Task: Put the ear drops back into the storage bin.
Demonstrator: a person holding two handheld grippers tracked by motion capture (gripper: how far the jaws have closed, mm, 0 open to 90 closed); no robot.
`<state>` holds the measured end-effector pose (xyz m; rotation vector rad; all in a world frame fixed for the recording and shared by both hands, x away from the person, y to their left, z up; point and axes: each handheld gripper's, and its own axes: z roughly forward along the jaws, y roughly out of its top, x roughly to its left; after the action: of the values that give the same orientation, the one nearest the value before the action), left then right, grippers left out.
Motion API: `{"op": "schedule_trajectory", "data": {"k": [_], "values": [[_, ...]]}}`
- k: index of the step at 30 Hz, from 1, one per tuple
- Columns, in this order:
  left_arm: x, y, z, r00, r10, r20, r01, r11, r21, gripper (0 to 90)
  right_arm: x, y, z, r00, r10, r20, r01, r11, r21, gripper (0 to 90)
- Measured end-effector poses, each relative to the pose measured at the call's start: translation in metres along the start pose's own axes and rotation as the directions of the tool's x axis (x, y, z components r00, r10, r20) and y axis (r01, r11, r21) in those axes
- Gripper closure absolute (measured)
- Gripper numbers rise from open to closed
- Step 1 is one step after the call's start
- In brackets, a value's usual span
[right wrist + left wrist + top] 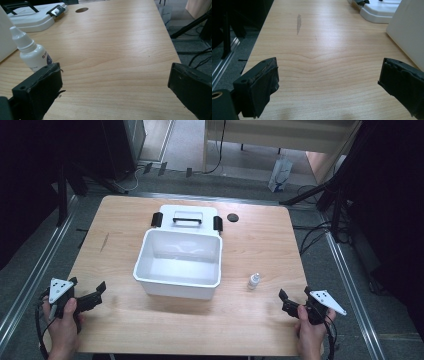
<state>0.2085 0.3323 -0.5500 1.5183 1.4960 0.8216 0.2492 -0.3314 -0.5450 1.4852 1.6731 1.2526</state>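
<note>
I hold left gripper (92, 296) and right gripper (295, 301) released, empty, at near desk (260, 240) edge; nothing grasped yet; next probably right reaches dropper bottle (254, 280) beside open white bin (179, 262).

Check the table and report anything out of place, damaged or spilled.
One blemish: a grey, elongated scuff mark on the light wooden table, near its left edge. Otherwise nothing stands out: the white plastic bin sits square and empty, its lid flat behind it, and the small white dropper bottle stands upright.

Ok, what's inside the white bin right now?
The white bin looks empty: its pale floor and far wall show nothing in it. Its near wall hides the strip of floor just behind it.
</note>
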Motion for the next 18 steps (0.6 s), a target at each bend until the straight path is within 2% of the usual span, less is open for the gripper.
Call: {"op": "schedule_trajectory", "data": {"k": [4, 5, 9, 12, 13, 17, 18], "values": [[-0.0004, -0.0002, 0.0017, 0.9999, 0.002, -0.014, -0.001, 1.0000, 0.010, 3.3, 0.0002, 0.0001, 0.0001, 1.0000, -0.008, -0.004, 0.008, 1.000, 0.001, 0.0], [-0.0005, -0.0003, 0.0015, 0.9999, 0.003, -0.017, -0.003, 1.0000, 0.008, 3.2, -0.0007, 0.0000, -0.0003, 0.9998, 0.000, -0.018, 0.000, 1.000, 0.001, 0.0], [-0.0004, 0.0000, 0.0020, 0.9994, 0.005, -0.034, -0.005, 1.0000, 0.009, 3.2, -0.0031, 0.0005, -0.0029, 0.9996, 0.019, -0.023, -0.019, 1.000, -0.007, 0.0], [-0.0010, 0.0002, 0.0024, 0.9989, 0.010, -0.046, -0.009, 0.9999, 0.011, 3.2, -0.0009, 0.0027, -0.0064, 0.9999, -0.001, -0.011, 0.001, 1.000, 0.007, 0.6], [-0.0013, 0.0001, 0.0026, 0.9988, 0.013, -0.047, -0.012, 0.9999, 0.012, 3.3, 0.0016, 0.0044, -0.0069, 0.9996, -0.019, -0.019, 0.019, 1.000, 0.025, 7.1], [-0.0001, 0.0009, 0.0035, 0.9990, 0.031, -0.033, -0.030, 0.9993, 0.022, 3.2, 0.0054, 0.0077, -0.0032, 0.9987, -0.039, -0.032, 0.041, 0.997, 0.063, 12.2], [-0.0004, 0.0008, 0.0038, 0.9989, 0.031, -0.034, -0.031, 0.9993, 0.020, 3.2, 0.0069, 0.0092, -0.0013, 0.9976, -0.058, -0.037, 0.061, 0.995, 0.084, 12.2]]}}
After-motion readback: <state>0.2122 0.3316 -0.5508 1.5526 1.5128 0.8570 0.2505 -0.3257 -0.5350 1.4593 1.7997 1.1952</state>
